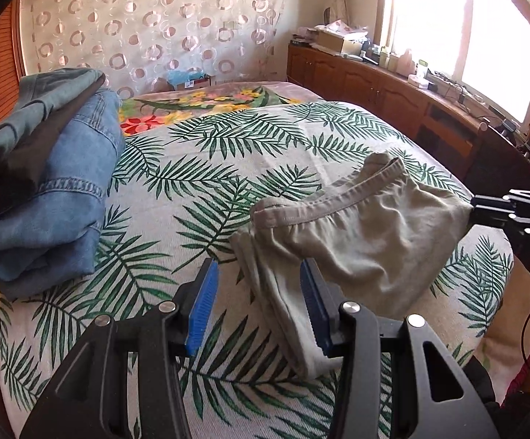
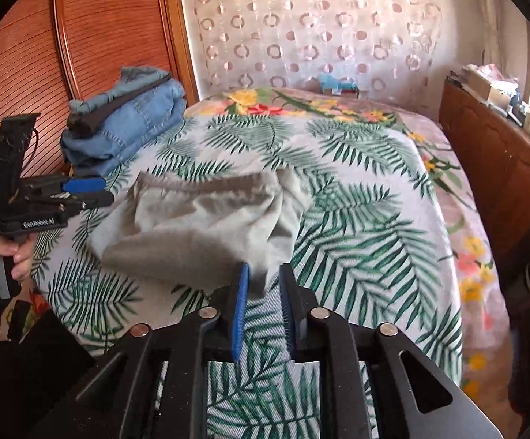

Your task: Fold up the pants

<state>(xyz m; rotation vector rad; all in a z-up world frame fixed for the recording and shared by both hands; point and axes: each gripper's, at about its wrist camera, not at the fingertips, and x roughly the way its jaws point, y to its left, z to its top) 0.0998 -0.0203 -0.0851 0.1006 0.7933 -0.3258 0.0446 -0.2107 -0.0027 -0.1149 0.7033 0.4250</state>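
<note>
Bed [image 1: 228, 168] | left gripper [image 1: 259, 303] apart, empty | right gripper [image 2: 263, 311] apart, off pants [image 2: 199, 223]

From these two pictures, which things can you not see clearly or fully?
- Left wrist view: the near edge of the folded beige cotton pants is covered by the left claw.
- Left wrist view: the stack of folded blue denim jeans is cut off by the picture's left edge.
- Both views: small items on the brown wooden cabinet are too small and glare-washed.
- Right wrist view: the pants' near corner at the right claw is blurred.
</note>
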